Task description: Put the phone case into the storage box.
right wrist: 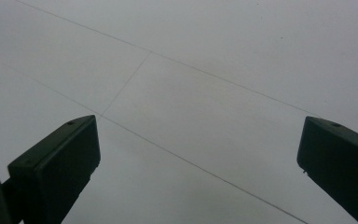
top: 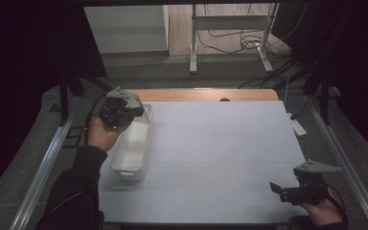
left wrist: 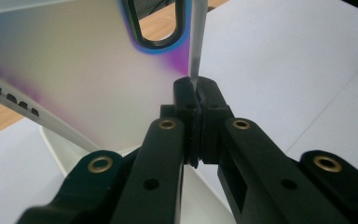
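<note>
Here, the left hand-held gripper (left wrist: 196,88) is clamping the white bin's (top: 133,148) thin wall for dragging, while the right hand-held gripper (right wrist: 198,163) is waiting, jaws apart, over the tabletop (top: 220,158).

Smooth white plastic bin (top: 133,148), matt pale table cover (top: 220,158), bare wood edge (top: 201,94).

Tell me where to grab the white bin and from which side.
Grip the thin upright wall of the white bin at its rim, coming from above. The left gripper is already shut on that edge, beside the handle cutout; it fits between the jaws.
</note>
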